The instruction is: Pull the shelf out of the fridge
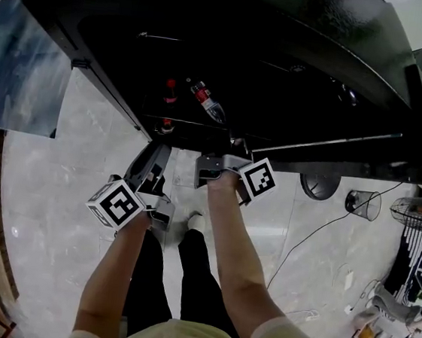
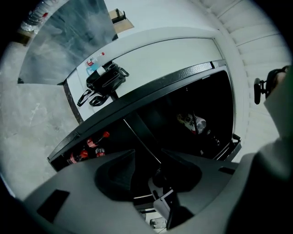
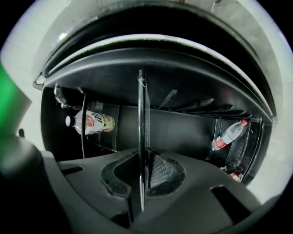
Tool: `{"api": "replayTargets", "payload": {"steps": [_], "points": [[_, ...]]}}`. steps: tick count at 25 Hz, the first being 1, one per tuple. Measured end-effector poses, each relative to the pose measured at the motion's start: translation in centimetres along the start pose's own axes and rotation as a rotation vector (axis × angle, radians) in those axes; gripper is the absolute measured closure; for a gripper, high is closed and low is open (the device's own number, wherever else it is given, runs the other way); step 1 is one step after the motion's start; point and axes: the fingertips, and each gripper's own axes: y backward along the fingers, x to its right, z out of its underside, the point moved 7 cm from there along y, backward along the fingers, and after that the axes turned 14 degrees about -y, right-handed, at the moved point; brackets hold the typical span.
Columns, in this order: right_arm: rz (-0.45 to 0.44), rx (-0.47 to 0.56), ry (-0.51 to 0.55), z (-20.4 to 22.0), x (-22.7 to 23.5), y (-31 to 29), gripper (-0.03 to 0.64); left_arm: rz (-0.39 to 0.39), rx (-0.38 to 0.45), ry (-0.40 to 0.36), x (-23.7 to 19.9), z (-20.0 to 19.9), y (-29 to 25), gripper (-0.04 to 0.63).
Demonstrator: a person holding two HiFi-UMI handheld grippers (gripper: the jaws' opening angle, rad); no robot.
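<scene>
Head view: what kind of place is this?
Probably an indoor room, home or office, can't tell which: an open black fridge holding drink bottles, a glossy tiled floor, and a floor fan by a wire bin.

The black glossy fridge (image 1: 288,22) has a smooth shell that catches the light like lacquered metal. Inside it, the thin clear glass shelf (image 3: 141,114) looks smooth, with a bright polished edge. The right tool (image 3: 143,160) is matt grey plastic, its pads (image 3: 161,172) ribbed (a fine rubbery-looking grid). The left tool (image 2: 149,157) has the same dull finish. A clear plastic bottle with a red label (image 3: 227,135) shines inside the fridge. Below the fridge, the pale stone-tile floor (image 1: 58,185) is polished.
</scene>
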Motion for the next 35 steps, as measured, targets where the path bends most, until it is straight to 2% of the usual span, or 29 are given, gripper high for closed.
{"api": "replayTargets", "payload": {"steps": [3, 6, 9, 13, 16, 19, 20, 22, 27, 35], "points": [[-0.007, 0.0, -0.009, 0.0, 0.0, 0.7, 0.591, -0.012, 0.012, 0.027, -0.4, 0.0, -0.4, 0.439], [-0.01, -0.002, -0.012, 0.1, 0.0, 1.3, 0.591, 0.027, 0.054, 0.088, -0.9, 0.2, -1.5, 0.435], [-0.017, -0.009, -0.014, 0.2, 0.1, 1.7, 0.591, 0.032, 0.067, 0.128, -1.1, 0.3, -2.6, 0.423], [-0.019, -0.024, -0.009, 0.2, 0.0, 2.6, 0.591, 0.018, 0.061, 0.144, -1.3, 0.3, -3.5, 0.414], [-0.025, -0.04, 0.005, 0.3, -0.3, 3.2, 0.591, 0.023, 0.089, 0.139, -1.6, 0.1, -4.2, 0.414], [-0.009, -0.062, 0.05, 0.3, -0.5, 4.0, 0.584, -0.006, 0.095, 0.181, -2.3, 0.8, -4.1, 0.416], [0.001, -0.068, 0.059, 0.3, -0.5, 4.4, 0.584, -0.022, 0.09, 0.209, -2.5, 1.3, -3.8, 0.423], [0.006, -0.084, 0.064, 0.4, -0.3, 5.3, 0.584, -0.038, 0.1, 0.245, -2.7, 2.2, -2.7, 0.502], [-0.037, -0.113, 0.071, 0.6, -1.0, 6.7, 0.586, -0.01, 0.14, 0.223, -1.7, 2.1, -1.2, 0.514], [-0.051, -0.111, 0.024, 2.1, -3.8, 10.4, 0.586, 0.026, 0.171, 0.204, 1.5, 1.0, 2.8, 0.525]]}}
